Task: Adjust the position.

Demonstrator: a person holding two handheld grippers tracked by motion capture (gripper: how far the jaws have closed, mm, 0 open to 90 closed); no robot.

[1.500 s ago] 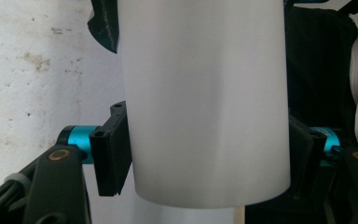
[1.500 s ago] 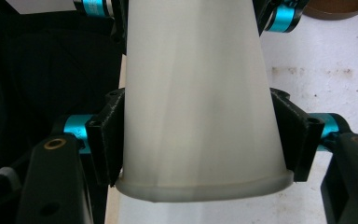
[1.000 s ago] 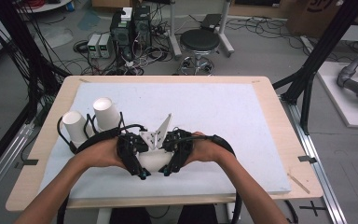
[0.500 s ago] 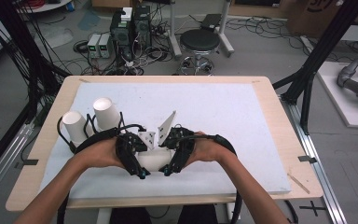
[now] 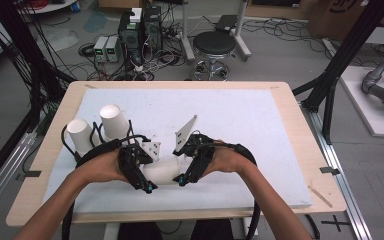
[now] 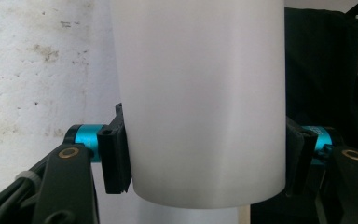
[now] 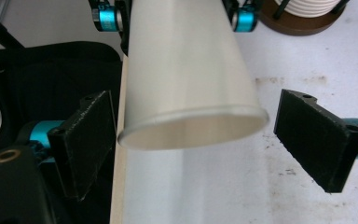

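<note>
We take the cup as landmark: it lies on its side near the front edge of the surface, between the two hands. Behind it and to its right the white surface is bare all the way to the far and right edges, lots of room there. Left of and behind the cup stand two upturned cups, close to the left cable, so that side is tighter. In front of the cup only a narrow strip of surface is left before the edge.

The high view gives us the layout but hides the jaw contact under the hands. The left gripper view shows the cup wall pinched by both black pads of the left hand-held gripper, clamped tight on the cup near its base. The right gripper view shows the cup's open rim between the pads of the right hand-held gripper, with a clear gap on the right side and the left pad just beside the rim; its jaws have just been opening, nothing gripped. That view also shows the left hand-held gripper's blue fittings beyond the cup, and a brown round stand behind it.

In the high view the left hand-held gripper sits at the cup's left end and the right hand-held gripper at its right end.
</note>
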